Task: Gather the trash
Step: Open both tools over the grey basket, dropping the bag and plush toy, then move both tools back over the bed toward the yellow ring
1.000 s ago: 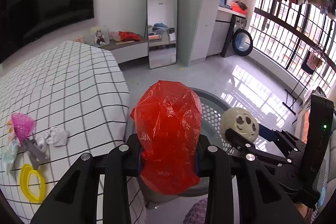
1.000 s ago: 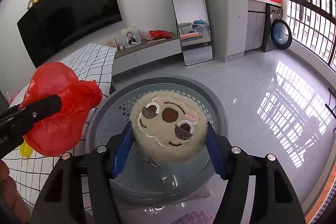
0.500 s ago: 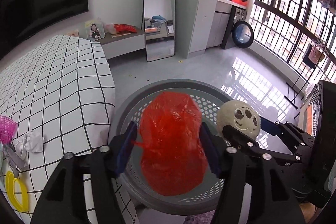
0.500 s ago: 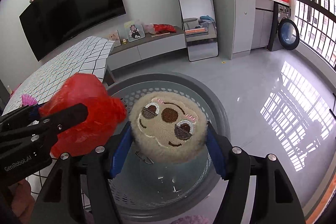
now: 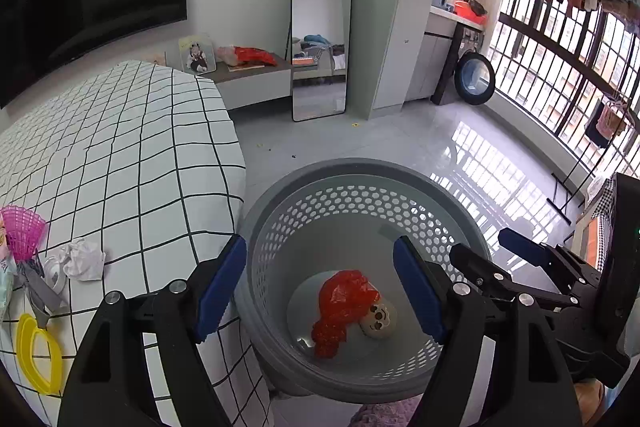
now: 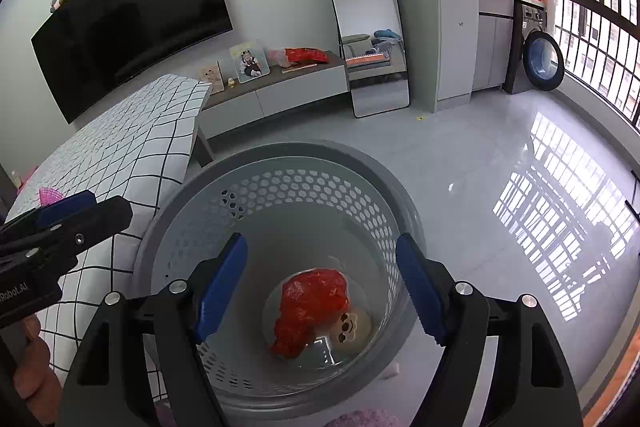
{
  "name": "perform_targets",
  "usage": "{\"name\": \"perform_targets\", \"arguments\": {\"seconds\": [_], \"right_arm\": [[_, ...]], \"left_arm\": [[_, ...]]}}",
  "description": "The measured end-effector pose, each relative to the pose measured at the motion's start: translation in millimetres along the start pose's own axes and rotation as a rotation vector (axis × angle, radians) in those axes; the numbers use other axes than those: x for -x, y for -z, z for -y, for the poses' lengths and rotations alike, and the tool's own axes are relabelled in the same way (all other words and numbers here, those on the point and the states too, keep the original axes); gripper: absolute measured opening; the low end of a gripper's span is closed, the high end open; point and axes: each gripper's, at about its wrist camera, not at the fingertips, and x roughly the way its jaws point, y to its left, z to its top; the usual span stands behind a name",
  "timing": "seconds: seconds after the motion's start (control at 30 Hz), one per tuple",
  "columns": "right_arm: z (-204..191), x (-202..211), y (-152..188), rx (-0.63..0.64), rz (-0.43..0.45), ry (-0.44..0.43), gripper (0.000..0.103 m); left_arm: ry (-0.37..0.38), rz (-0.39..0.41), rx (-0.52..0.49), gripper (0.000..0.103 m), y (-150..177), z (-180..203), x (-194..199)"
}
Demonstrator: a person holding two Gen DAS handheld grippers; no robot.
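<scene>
Both loads dropped since 0.5 s ago: red bag and round plush face now lie at the basket bottom, touching, plush at the bag's 4 o'clock. I've got the left gripper spread wide w/ nothing between the blue pads, hovering over the basket mouth; right gripper same, wide apart and empty, also above the basket. From the right cam the left gripper shows at 9 o'clock. On the checked bed, at 9 o'clock in the left cam, more bits lie: crumpled white paper, pink mesh cone, yellow ring. Basket stands on the floor just beside the bed edge.
</scene>
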Motion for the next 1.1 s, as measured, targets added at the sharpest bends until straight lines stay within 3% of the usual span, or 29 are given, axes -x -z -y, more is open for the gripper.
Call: {"name": "perform_targets", "arguments": {"seconds": [0.27, 0.53, 0.8, 1.1], "right_arm": [[-6, 12, 9, -0.014, 0.003, -0.004, 0.073], [-23, 31, 23, -0.007, 0.015, -0.025, 0.073], [-55, 50, 39, 0.013, 0.021, -0.071, 0.073], [-99, 71, 53, 0.060, 0.029, -0.096, 0.073]], "left_arm": [[-0.033, 0.021, 0.030, 0.075, 8, -17, 22], [-0.104, 0.077, 0.045, 0.084, 20, -35, 58], [-0.179, 0.105, 0.063, 0.093, 41, -62, 101], [-0.248, 0.141, 0.123, 0.096, 63, -111, 145]]}}
